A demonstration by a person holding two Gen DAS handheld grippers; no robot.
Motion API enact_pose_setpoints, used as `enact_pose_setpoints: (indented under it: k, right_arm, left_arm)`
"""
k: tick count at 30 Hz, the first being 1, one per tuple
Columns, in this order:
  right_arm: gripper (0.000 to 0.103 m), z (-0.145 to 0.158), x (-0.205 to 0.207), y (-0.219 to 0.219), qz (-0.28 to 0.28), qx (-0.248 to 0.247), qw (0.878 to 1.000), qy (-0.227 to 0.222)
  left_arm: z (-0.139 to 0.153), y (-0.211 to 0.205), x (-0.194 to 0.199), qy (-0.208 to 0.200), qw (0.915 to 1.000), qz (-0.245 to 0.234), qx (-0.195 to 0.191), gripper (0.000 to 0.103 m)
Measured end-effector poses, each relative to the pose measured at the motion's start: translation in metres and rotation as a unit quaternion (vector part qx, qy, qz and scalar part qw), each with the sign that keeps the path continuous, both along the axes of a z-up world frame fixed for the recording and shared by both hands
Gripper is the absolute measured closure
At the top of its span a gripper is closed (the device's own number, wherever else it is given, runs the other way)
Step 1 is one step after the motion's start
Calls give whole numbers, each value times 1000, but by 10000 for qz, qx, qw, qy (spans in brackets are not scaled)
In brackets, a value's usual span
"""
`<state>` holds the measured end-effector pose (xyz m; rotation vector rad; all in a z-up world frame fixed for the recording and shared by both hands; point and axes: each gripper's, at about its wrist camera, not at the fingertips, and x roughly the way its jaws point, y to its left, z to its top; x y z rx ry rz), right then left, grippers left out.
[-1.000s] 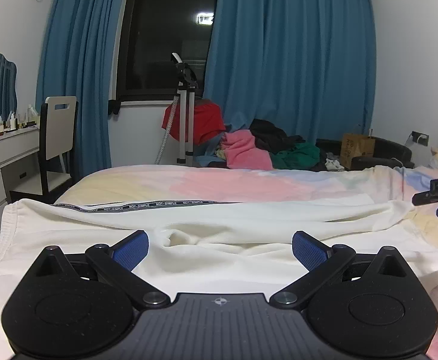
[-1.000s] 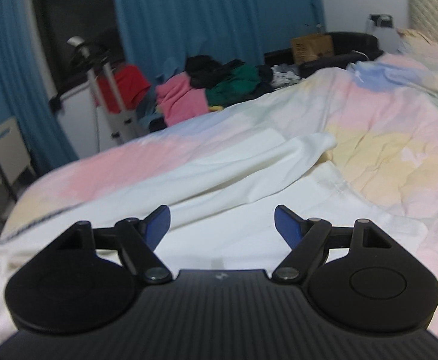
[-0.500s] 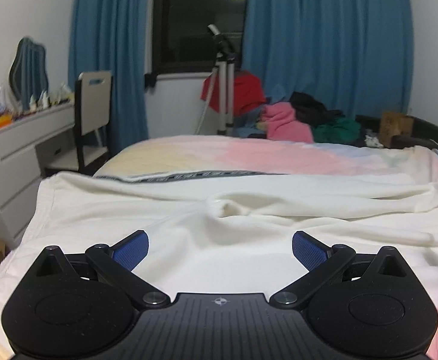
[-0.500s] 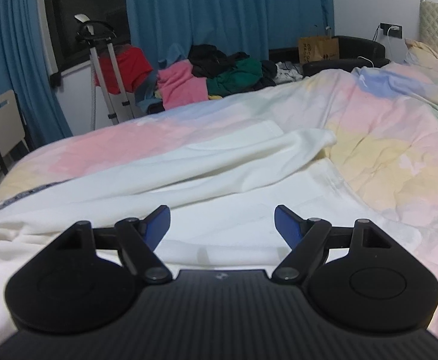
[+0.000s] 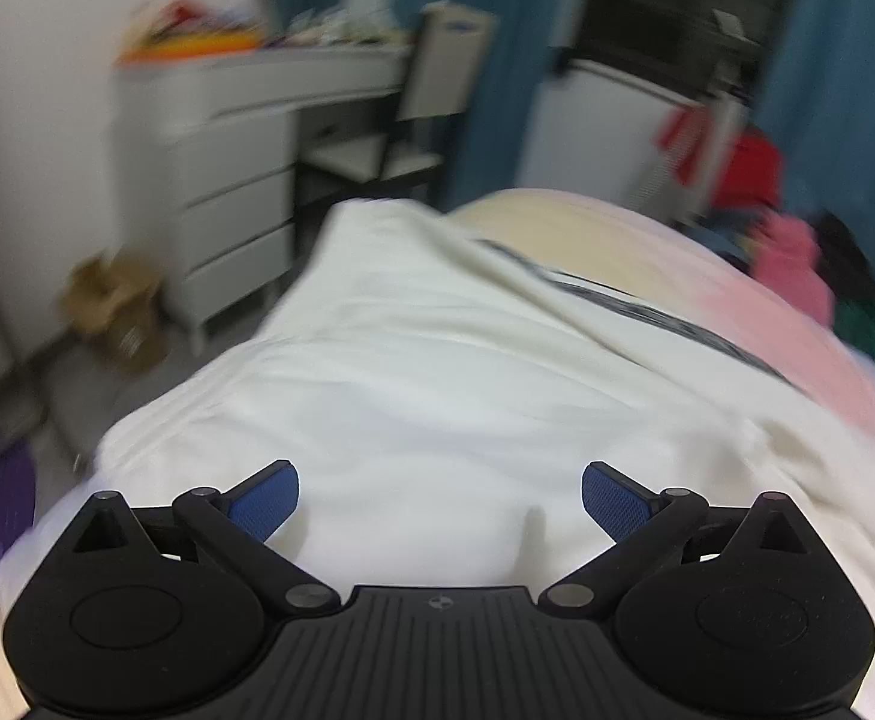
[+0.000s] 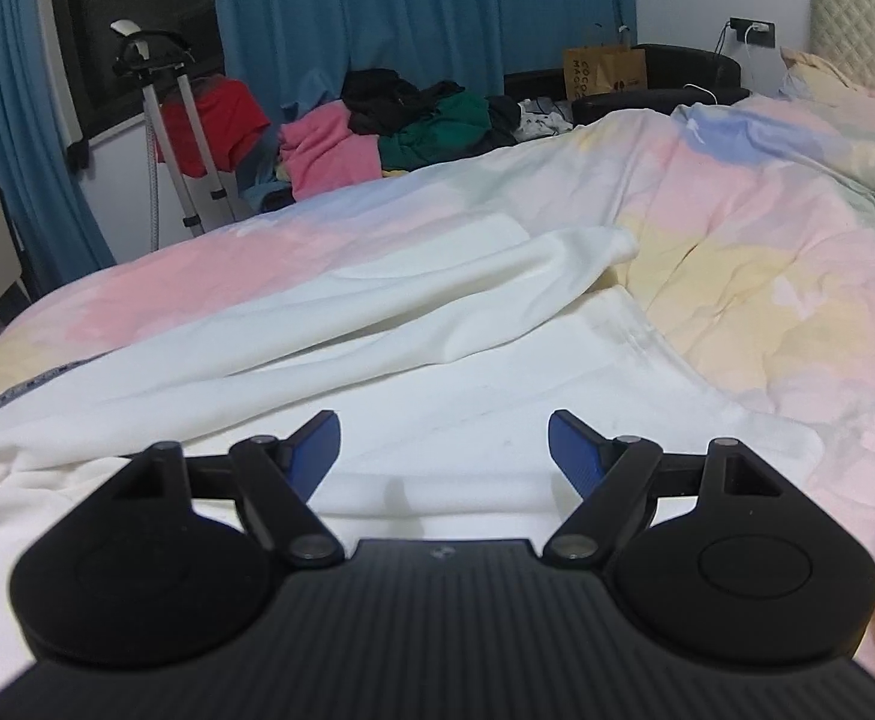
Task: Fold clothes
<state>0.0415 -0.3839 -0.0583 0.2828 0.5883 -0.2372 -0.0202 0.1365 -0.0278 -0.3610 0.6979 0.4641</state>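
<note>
A white garment (image 5: 449, 372) with a dark lettered stripe (image 5: 647, 312) lies spread over the pastel bedspread (image 6: 767, 252). In the left wrist view my left gripper (image 5: 440, 498) is open, hovering over the garment's end near the bed's corner, nothing between its blue pads. The picture there is blurred. In the right wrist view the same white garment (image 6: 413, 324) stretches across the bed with a folded-over leg or sleeve. My right gripper (image 6: 443, 450) stands open just above the garment's near edge, apart from the cloth.
A white dresser (image 5: 227, 180) and a chair (image 5: 413, 108) stand beyond the bed's corner, with a cardboard box (image 5: 113, 306) on the floor. Behind the bed are a pile of clothes (image 6: 401, 120), a steamer stand (image 6: 161, 120), blue curtains (image 6: 413, 6) and a paper bag (image 6: 605, 69).
The left gripper has swung left and tilted down, now facing the bed's corner and the dresser. The right gripper has barely shifted. Both stay open.
</note>
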Motion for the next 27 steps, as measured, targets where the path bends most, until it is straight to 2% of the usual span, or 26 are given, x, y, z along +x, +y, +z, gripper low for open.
enact_pose_setpoints:
  k: [4, 5, 7, 11, 15, 18, 21, 23, 25, 27]
  right_arm:
    - [25, 0, 1, -6, -33, 421, 9991, -75]
    - [25, -1, 2, -5, -43, 407, 9991, -77]
    - [25, -2, 5, -4, -57, 369, 9993, -69]
    - [25, -6, 9, -6, -79, 305, 9995, 32]
    - [25, -9, 11, -13, -195, 339, 9992, 32]
    - [25, -12, 13, -18, -285, 351, 9990, 68]
    - [25, -17, 14, -25, -369, 357, 9986, 145]
    - [25, -19, 13, -31, -453, 409, 9980, 155]
    - [25, -21, 11, -40, -564, 542, 9969, 108]
    - [25, -23, 7, -50, -726, 720, 9947, 67]
  left_arm:
    - [5, 31, -16, 116, 9981, 598, 43, 1]
    - [5, 41, -19, 163, 9969, 775, -33, 1]
    - [1, 62, -30, 237, 9919, 1173, -427, 2]
    - [-10, 105, -48, 443, 9742, 1944, -1060, 2]
    - [-32, 137, -73, 634, 9473, 2577, -1792, 2]
    - [-46, 154, -81, 703, 9335, 2664, -2296, 2]
    - [-46, 154, -80, 526, 9423, 2260, -2413, 0]
    - [-45, 151, -80, 354, 9444, 1929, -2639, 0]
    - [-43, 150, -85, -102, 9394, 1624, -3017, 0]
    - [-41, 150, -90, -563, 9300, 1332, -3378, 0]
